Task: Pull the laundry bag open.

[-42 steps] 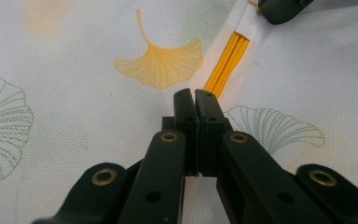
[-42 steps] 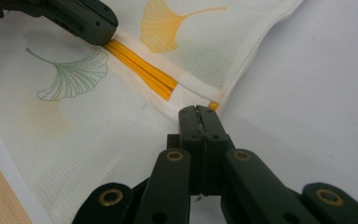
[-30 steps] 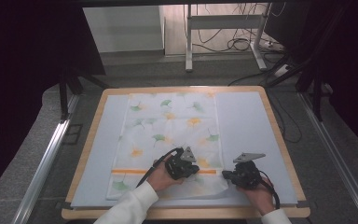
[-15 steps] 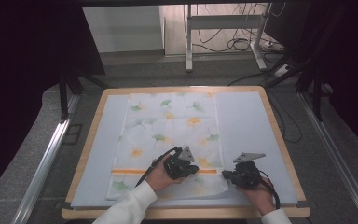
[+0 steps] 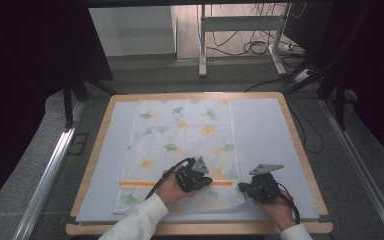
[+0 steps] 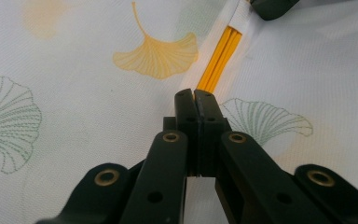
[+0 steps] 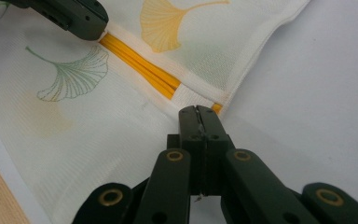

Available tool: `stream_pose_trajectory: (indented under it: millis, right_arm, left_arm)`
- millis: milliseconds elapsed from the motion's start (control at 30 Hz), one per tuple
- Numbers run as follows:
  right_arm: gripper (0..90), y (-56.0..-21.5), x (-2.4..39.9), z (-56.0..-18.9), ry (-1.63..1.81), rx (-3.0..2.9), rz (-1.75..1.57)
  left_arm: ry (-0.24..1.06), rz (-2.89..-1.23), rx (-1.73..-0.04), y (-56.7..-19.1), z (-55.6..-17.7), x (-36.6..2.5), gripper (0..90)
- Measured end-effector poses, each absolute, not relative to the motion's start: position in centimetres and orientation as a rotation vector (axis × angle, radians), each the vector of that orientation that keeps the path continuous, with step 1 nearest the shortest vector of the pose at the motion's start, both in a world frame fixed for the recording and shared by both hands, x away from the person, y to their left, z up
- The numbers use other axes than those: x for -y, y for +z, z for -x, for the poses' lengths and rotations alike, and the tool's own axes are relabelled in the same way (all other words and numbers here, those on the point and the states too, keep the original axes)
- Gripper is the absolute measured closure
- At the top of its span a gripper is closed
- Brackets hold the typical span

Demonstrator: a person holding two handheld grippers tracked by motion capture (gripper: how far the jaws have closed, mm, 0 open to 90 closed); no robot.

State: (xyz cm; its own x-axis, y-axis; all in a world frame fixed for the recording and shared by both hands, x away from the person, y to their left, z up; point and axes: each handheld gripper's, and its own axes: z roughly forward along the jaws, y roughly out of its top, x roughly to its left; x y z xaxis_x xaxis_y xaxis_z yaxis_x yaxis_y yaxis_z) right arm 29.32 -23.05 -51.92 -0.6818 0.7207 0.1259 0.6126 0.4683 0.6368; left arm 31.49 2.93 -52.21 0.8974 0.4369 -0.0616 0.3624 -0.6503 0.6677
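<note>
A rectangular cloth (image 5: 182,150) lies flat along the middle of the surface (image 5: 265,130), which is a pale grey-blue mat framed by a light wooden rim. The cloth is white, with a fine woven weave visible in both gripper views, and it is printed with fan-shaped leaves in yellow and green outline. A narrow orange stripe (image 5: 145,183) of several parallel lines crosses the cloth near the edge closest to the person.

The left gripper (image 5: 194,176) rests on the cloth at the stripe. In the left gripper view its black jaws are pressed together, tips down on the fabric at the stripe (image 6: 220,58); whether a fold of cloth sits between them cannot be told.

The right gripper (image 5: 250,188) sits at the cloth's near right corner. In the right gripper view its jaws are likewise pressed together, tips at the hemmed edge where the stripe (image 7: 142,63) ends; a pinch of fabric cannot be confirmed. The corner area is slightly rumpled. The two grippers sit near each other, apart
</note>
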Motion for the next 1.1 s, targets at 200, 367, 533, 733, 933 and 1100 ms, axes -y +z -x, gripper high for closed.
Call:
stream_pose_trajectory:
  millis: [200, 367, 533, 733, 933, 1100]
  right_arm:
    - [89.4, -51.9, 23.1, -29.3, 1.007, -2.552, -1.172]
    - [89.4, -51.9, 23.1, -29.3, 1.009, -2.553, -1.172]
    - [89.4, -51.9, 23.1, -29.3, 1.009, -2.553, -1.172]
    - [89.4, -51.9, 23.1, -29.4, 1.01, -2.553, -1.172]
    - [89.4, -51.9, 23.0, -29.3, 1.008, -2.55, -1.174]
    - [89.4, -51.9, 23.0, -29.3, 1.005, -2.549, -1.168]
  left_arm:
    - [0.132, -2.348, -0.568, -52.2, -31.5, -3.2, 90.0]
    - [0.142, -2.358, -0.567, -52.1, -31.5, -3.4, 90.0]
    - [0.138, -2.352, -0.578, -52.1, -31.6, -4.1, 90.0]
    - [0.136, -2.35, -0.592, -52.1, -31.5, -5.0, 90.0]
    - [0.132, -2.334, -0.615, -52.2, -31.4, -5.6, 90.0]
    - [0.139, -2.336, -0.628, -52.2, -31.3, -6.1, 90.0]
